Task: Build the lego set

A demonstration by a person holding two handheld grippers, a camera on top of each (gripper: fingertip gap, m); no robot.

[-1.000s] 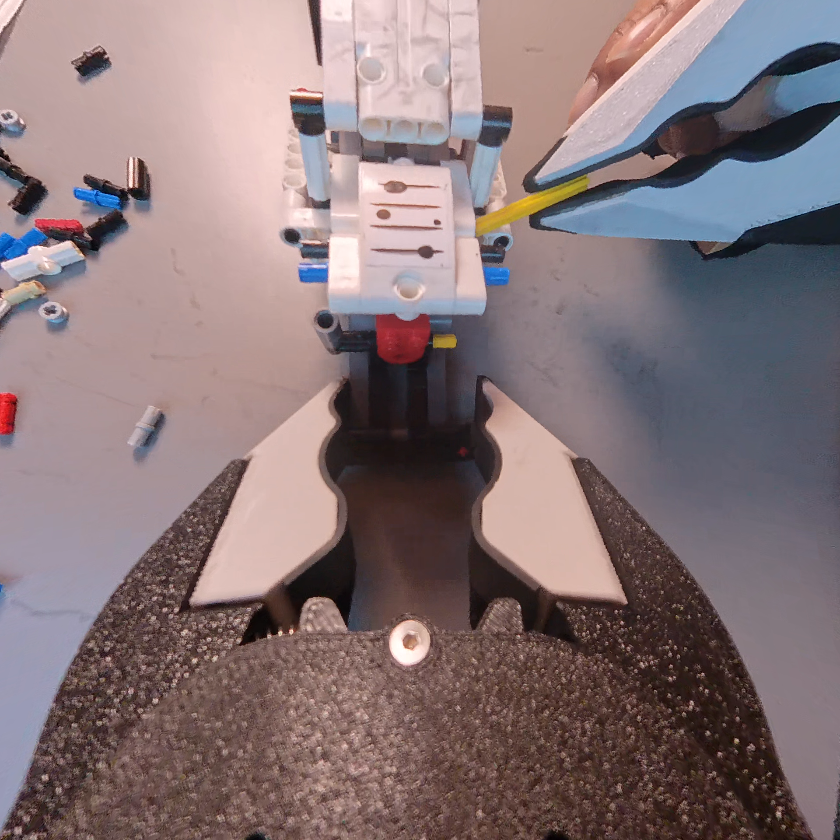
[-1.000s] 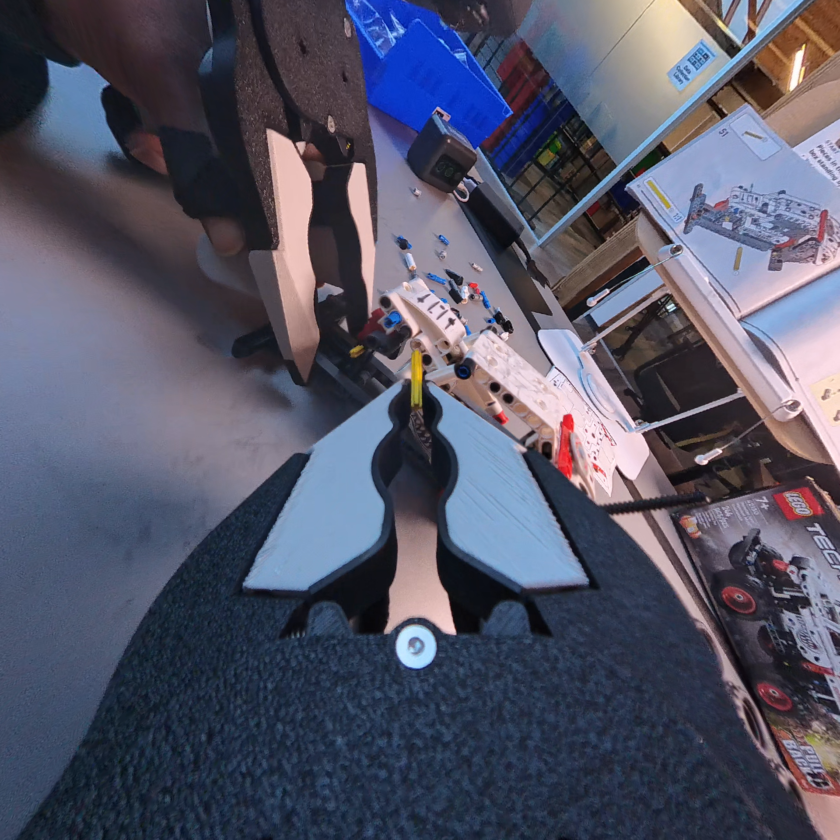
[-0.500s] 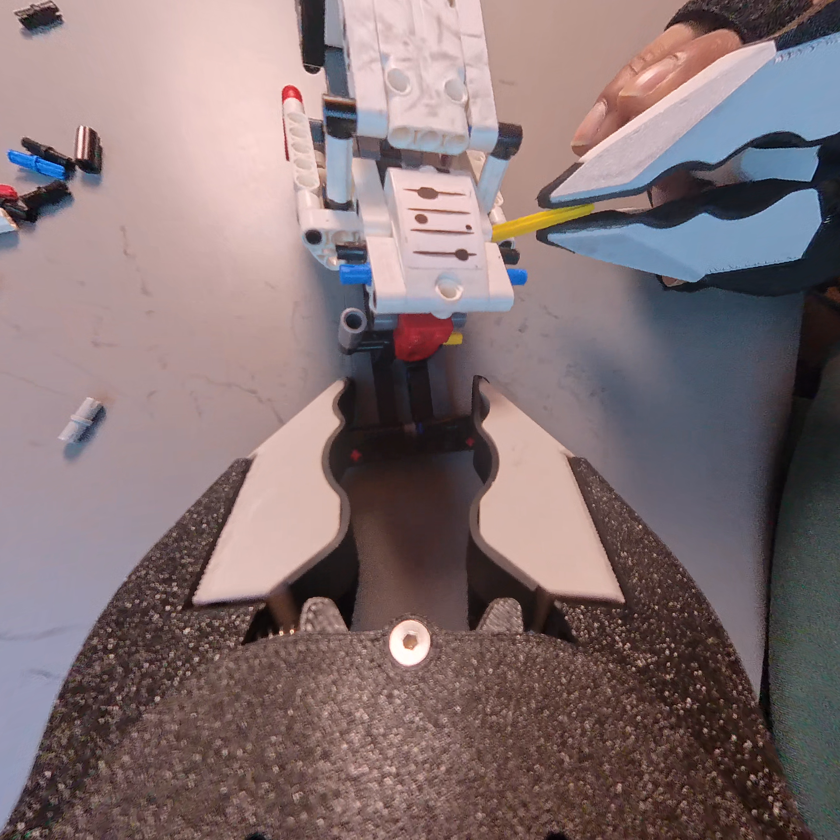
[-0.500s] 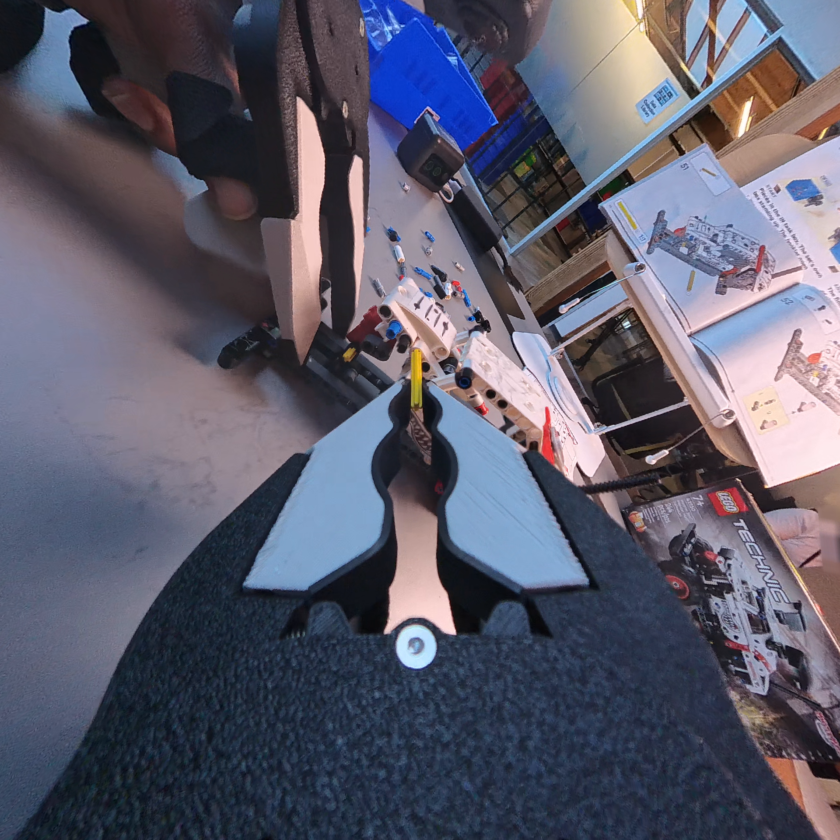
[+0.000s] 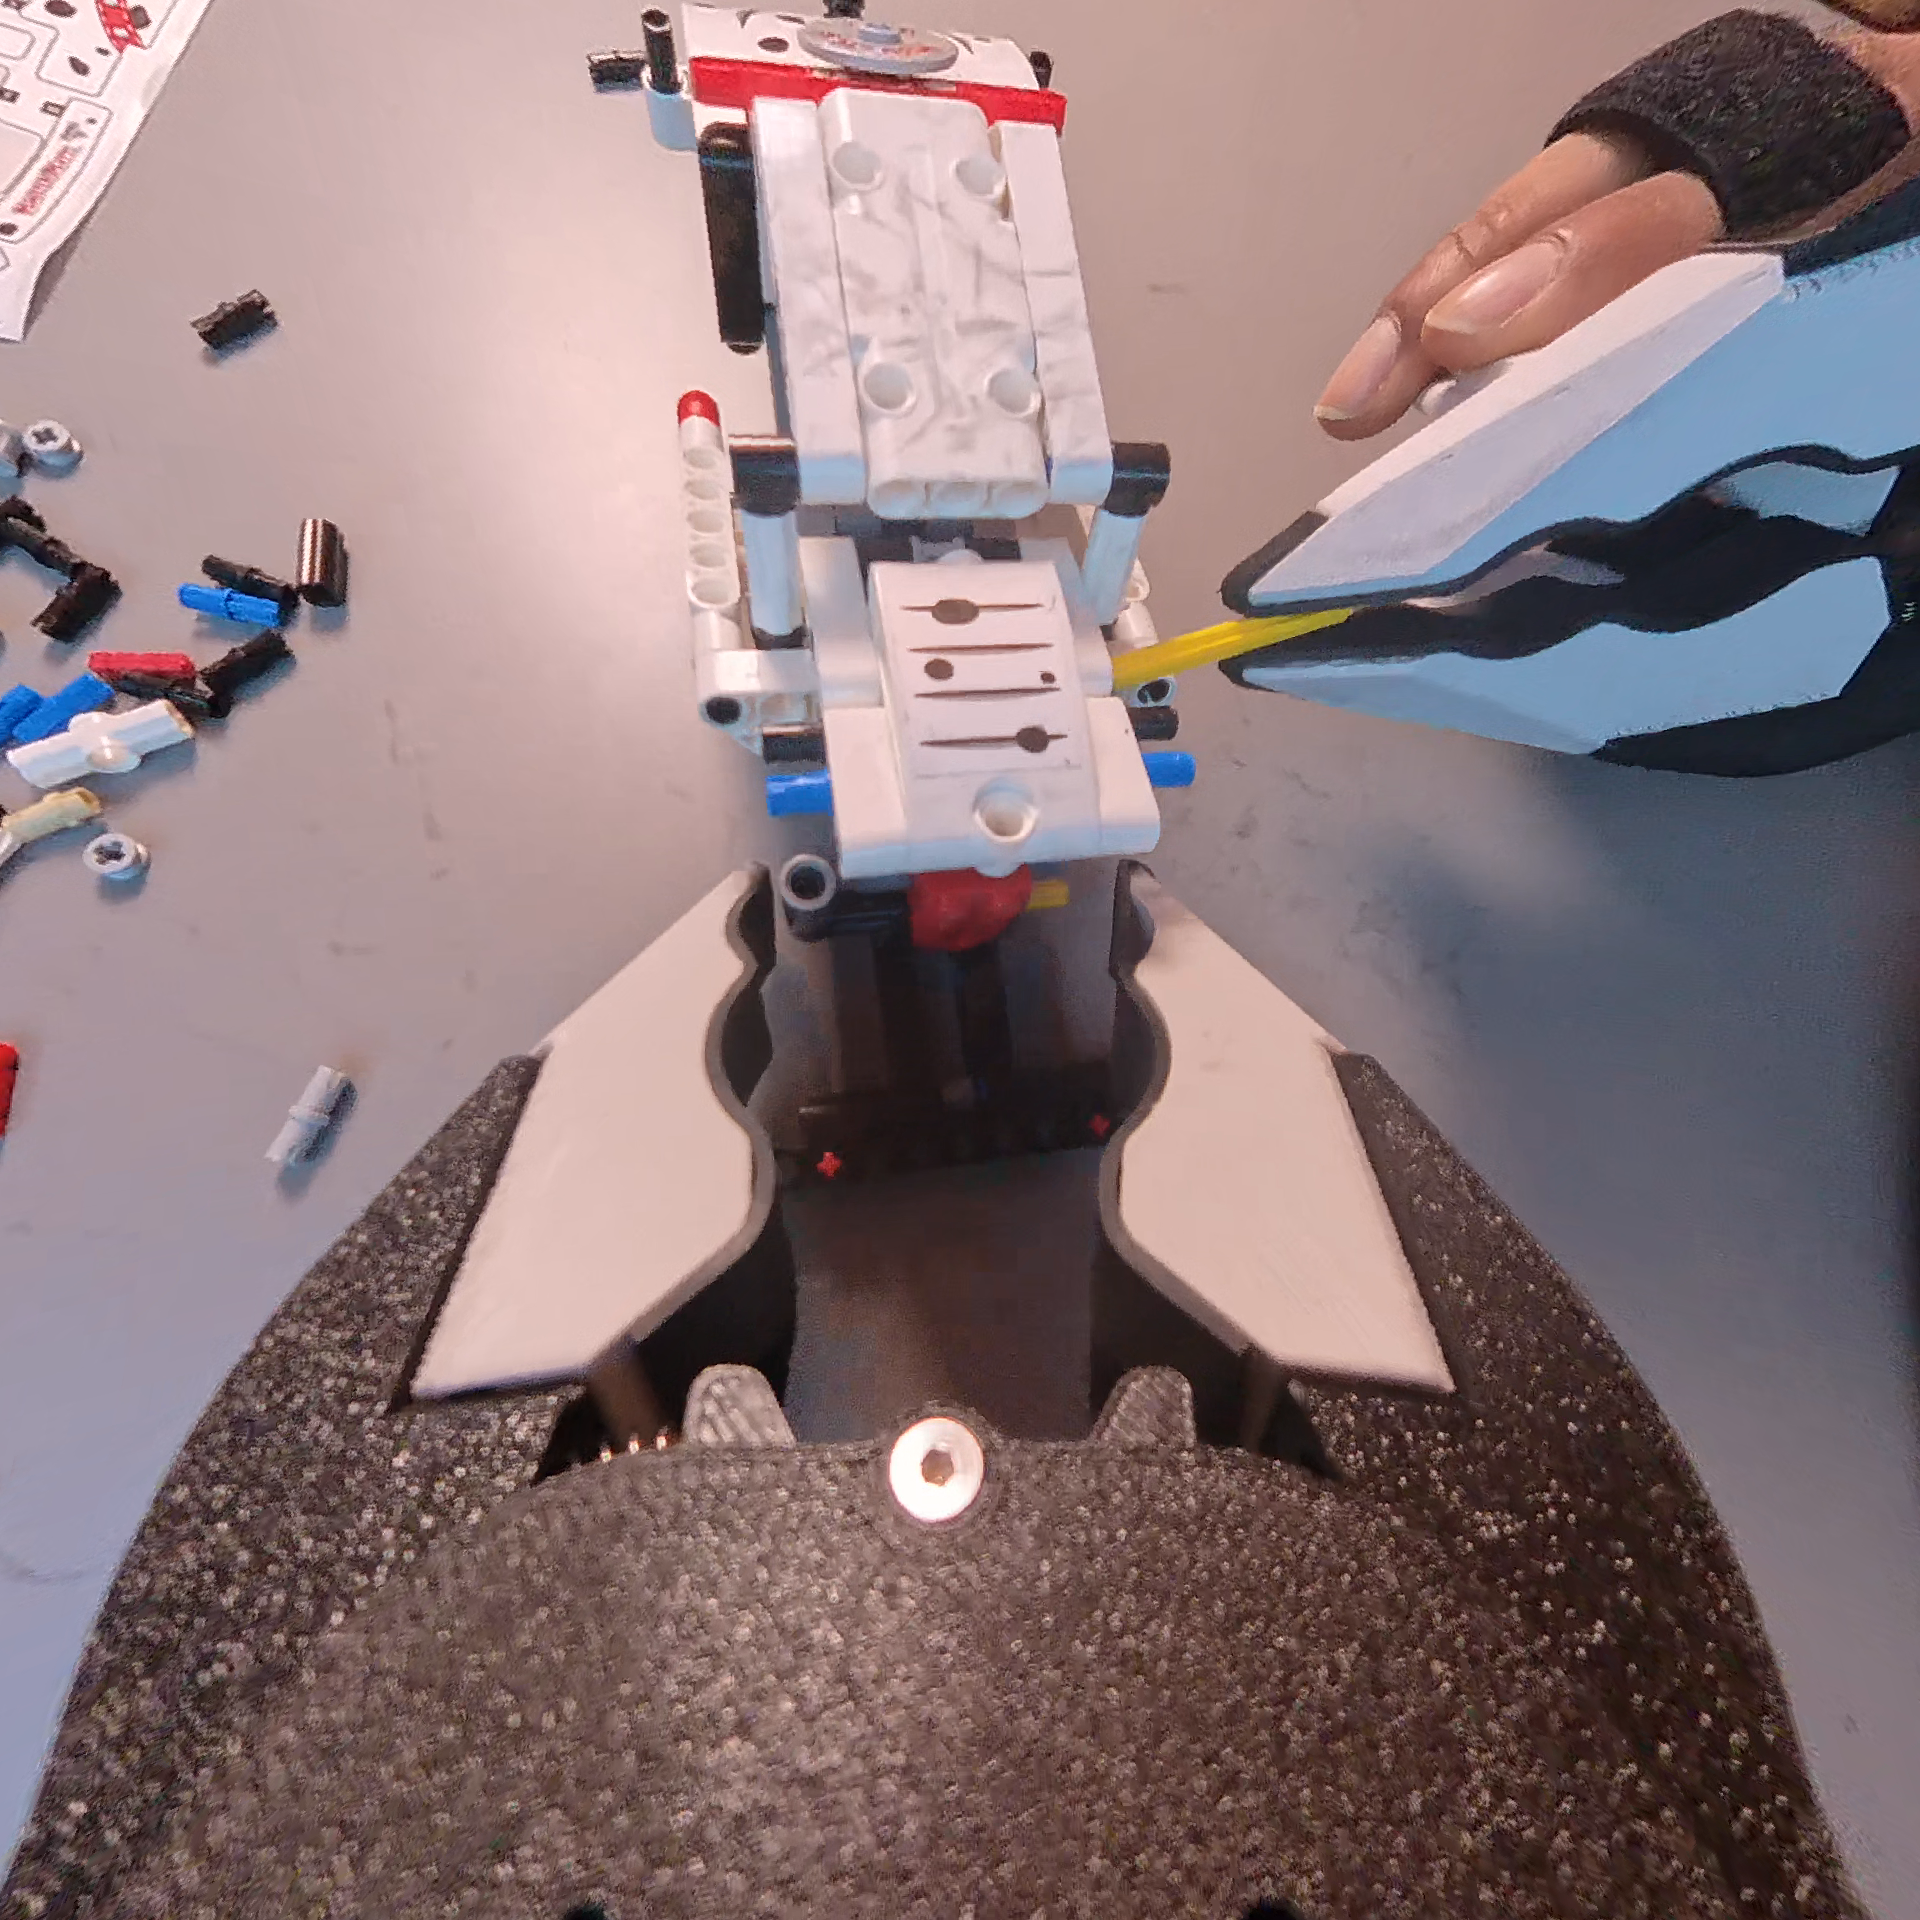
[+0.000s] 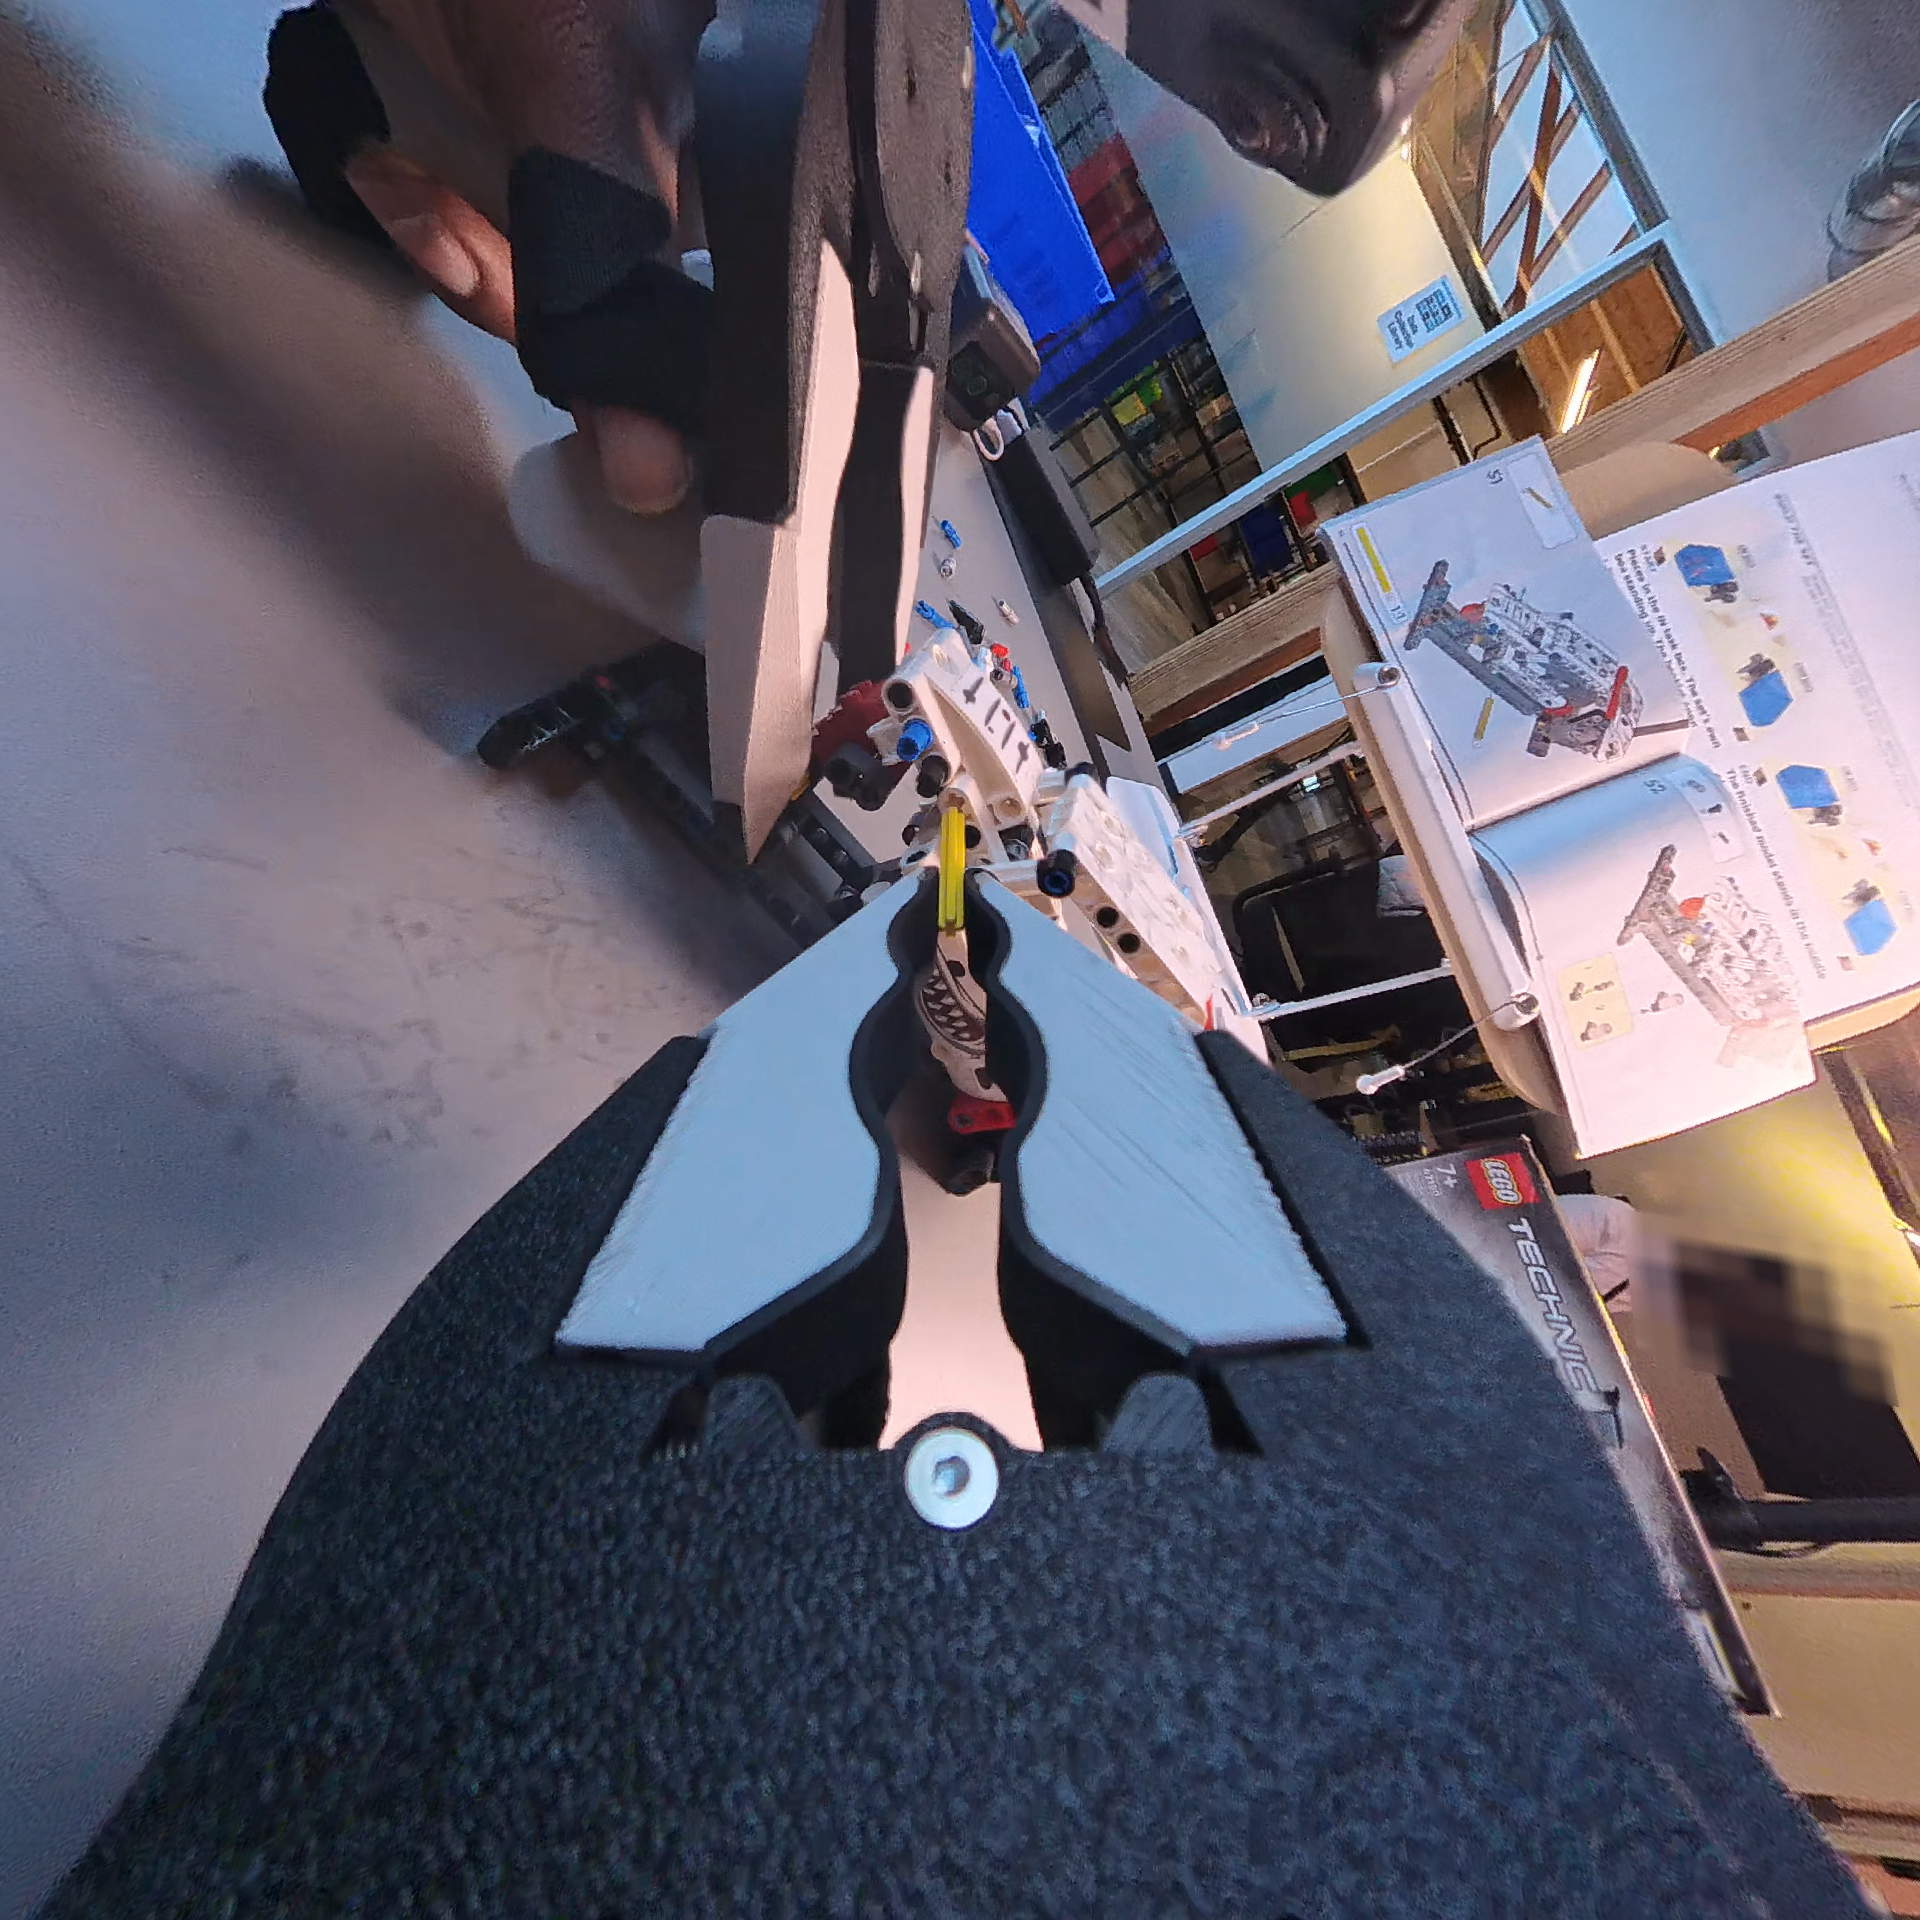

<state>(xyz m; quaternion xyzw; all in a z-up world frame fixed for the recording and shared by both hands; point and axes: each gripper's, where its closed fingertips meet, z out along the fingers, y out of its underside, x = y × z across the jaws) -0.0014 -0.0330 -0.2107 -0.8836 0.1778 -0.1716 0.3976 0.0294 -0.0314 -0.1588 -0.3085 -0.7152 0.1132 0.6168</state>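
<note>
The white, part-built lego model (image 5: 935, 332) lies on the grey table, its dark frame end pointing at me. My left gripper (image 5: 945, 894) straddles that dark frame and is shut on it from both sides; one of its fingers (image 6: 774, 644) also shows in the right wrist view. My right gripper (image 5: 1236, 639) comes in from the right, shut on a thin yellow axle (image 5: 1195, 655). The axle's free tip touches the model's right side beside the slotted white panel. In the right wrist view the right gripper (image 6: 949, 883) holds the axle (image 6: 950, 862) against the model (image 6: 1122, 862).
Several loose small pieces (image 5: 156, 644) lie at the left, a sticker sheet (image 5: 62, 125) at the far left. A hand (image 5: 1507, 281) grips the right tool. An open instruction booklet (image 6: 1621, 727), the set's box (image 6: 1538, 1278) and a blue bin (image 6: 1029, 208) lie beyond the model. Left tips to right tips: about 6 cm.
Both grippers keep their hold. The left gripper and model shifted on the table, showing the model's far red end. The right gripper has come nearer, with the axle tip still at the model's side.
</note>
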